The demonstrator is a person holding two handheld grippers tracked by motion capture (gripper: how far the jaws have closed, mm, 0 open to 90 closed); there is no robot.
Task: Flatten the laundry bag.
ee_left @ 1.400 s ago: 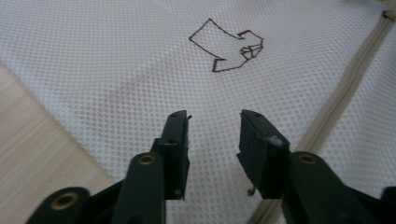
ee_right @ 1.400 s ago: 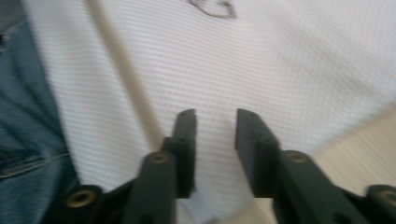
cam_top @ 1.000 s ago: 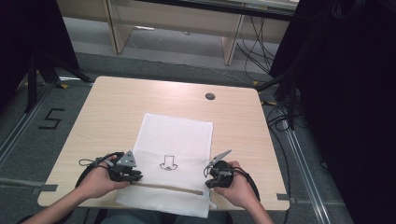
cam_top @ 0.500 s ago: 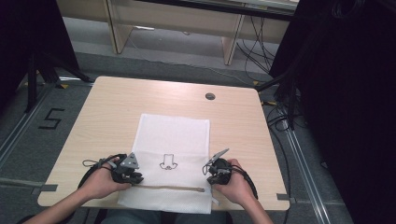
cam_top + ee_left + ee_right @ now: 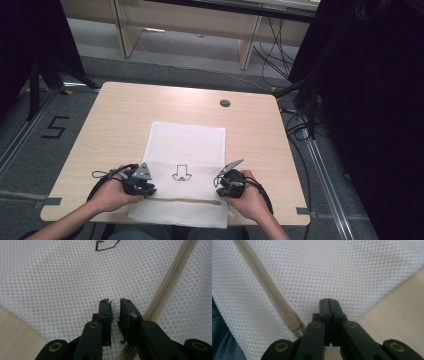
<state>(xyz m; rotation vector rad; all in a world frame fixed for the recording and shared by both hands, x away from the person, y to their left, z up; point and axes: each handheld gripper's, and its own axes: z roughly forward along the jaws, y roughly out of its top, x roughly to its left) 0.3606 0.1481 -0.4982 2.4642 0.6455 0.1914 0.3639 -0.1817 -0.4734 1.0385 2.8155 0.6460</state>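
A white mesh bag (image 5: 187, 145) lies flat on the wooden table (image 5: 125, 115), with a small brown emblem (image 5: 180, 172) and a beige zipper (image 5: 180, 200) across its near end. My left gripper (image 5: 147, 189) rests at the bag's left edge by the zipper. In the left gripper view its jaws (image 5: 115, 302) stand a narrow gap apart over the mesh beside the zipper (image 5: 172, 280), having just been opening, with nothing between them. My right gripper (image 5: 220, 187) sits at the bag's right edge. In the right gripper view it (image 5: 328, 300) is shut, its tip on the mesh near the zipper's end (image 5: 291, 321).
A round cable hole (image 5: 225, 103) sits at the table's far right. The bag's near end hangs over the table's front edge, toward the person's lap (image 5: 222, 340). Bare wood (image 5: 397, 315) lies right of the bag. Cables and dark stands surround the table.
My left gripper has edged a little to the right, onto the bag's left edge. The right hand has stayed where it was.
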